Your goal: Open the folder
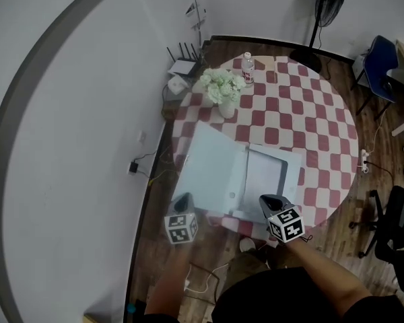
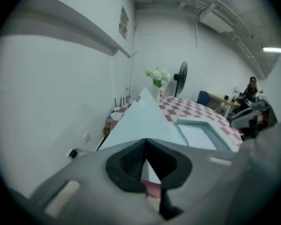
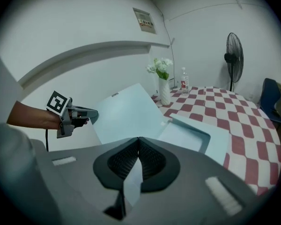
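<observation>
Listener: Folder first. Where is it, and what holds it?

Describer: The folder point(image 1: 237, 180) lies at the near edge of a round table point(image 1: 323, 113), in the lower middle of the head view. It is already part open. The left gripper point(image 1: 182, 200), at lower left, has its jaws closed on the bottom corner of the front cover point(image 1: 205, 160) and holds it raised at a slant. The right gripper point(image 1: 272, 202), at lower centre, has its jaws together on a thin pale sheet, which looks like the near edge of the half lying flat.

Listener: How should the opening be finished well?

Describer: I would judge it best to swing the cover outward in an arc about the spine. The right grip pins the flat half so the folder does not slide off the near edge. The pinch sits on one corner only, so a slow swing should keep the board from twisting or slipping free.

Listener: And the materials?

Describer: The cover is a pale blue, smooth, stiff rectangular board with crisp corners. Inside is a white sheet in a grey-rimmed pocket point(image 1: 268, 177). The cloth is red and white checks, matte. In the upper centre stand a white vase of pale flowers point(image 1: 223, 89) and a clear bottle point(image 1: 248, 69), both well clear of the folder.
</observation>
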`<state>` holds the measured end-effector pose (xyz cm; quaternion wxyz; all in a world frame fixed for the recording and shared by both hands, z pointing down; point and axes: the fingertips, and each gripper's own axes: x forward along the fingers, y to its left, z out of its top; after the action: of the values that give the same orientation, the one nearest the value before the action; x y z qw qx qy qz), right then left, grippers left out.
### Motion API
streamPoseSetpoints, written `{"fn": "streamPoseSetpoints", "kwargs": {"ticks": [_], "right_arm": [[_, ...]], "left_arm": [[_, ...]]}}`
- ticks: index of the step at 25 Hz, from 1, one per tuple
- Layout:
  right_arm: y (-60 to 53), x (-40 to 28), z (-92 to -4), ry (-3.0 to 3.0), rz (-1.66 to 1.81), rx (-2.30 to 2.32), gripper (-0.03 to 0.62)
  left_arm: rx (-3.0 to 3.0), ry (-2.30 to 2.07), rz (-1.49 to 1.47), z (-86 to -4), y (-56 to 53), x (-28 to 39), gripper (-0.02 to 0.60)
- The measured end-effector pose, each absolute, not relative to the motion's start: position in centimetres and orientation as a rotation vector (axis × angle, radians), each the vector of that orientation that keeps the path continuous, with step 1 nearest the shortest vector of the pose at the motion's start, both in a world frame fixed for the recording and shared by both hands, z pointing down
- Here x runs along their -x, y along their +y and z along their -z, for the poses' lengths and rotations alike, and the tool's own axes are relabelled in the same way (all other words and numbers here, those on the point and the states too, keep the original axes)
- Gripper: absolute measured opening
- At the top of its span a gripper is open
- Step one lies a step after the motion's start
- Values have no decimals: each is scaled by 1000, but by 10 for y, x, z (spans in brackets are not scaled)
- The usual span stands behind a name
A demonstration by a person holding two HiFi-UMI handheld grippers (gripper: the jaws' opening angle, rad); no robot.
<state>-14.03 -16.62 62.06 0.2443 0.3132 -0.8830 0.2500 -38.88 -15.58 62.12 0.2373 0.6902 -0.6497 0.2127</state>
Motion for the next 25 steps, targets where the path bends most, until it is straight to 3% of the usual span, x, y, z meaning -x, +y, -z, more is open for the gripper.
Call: {"fn": "streamPoseSetpoints", "kwargs": {"ticks": [8, 25], "right_arm": [[-176, 96, -570, -2490, -629, -940, 2], [-237, 15, -481, -2629, -412, -1178, 2]], "left_arm": [[-1957, -1888, -319, -568, -162, 333, 2], [-2107, -1978, -238, -518, -183, 244, 3]]}}
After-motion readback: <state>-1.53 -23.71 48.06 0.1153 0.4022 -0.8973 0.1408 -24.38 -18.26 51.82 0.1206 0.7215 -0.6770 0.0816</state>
